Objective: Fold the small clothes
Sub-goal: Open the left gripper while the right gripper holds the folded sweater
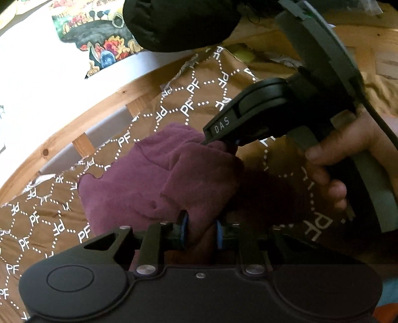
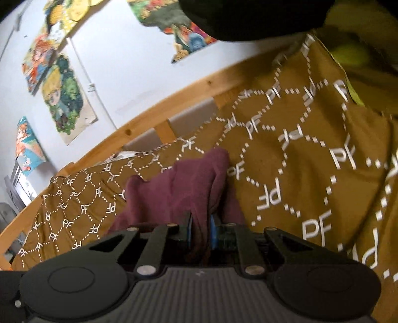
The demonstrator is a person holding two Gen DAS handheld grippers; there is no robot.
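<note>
A small maroon garment (image 1: 149,179) lies bunched on a brown bedspread (image 1: 194,99) printed with white "PF" letters. In the left wrist view my left gripper (image 1: 202,232) is shut on the garment's near edge, with cloth filling the gap between its blue pads. My right gripper (image 1: 231,144) reaches in from the right, held by a person's hand (image 1: 330,159), and pinches the garment's far right edge. In the right wrist view the right gripper (image 2: 201,232) is shut on a fold of the maroon garment (image 2: 184,183), which stands up in front of it.
A wooden bed rail (image 1: 74,129) runs along the bedspread's far side, with a white wall and colourful posters (image 2: 64,99) behind it. A black padded sleeve (image 1: 179,22) hangs over the top. A yellow-green round thing (image 2: 350,54) lies at the far right of the bedspread (image 2: 298,149).
</note>
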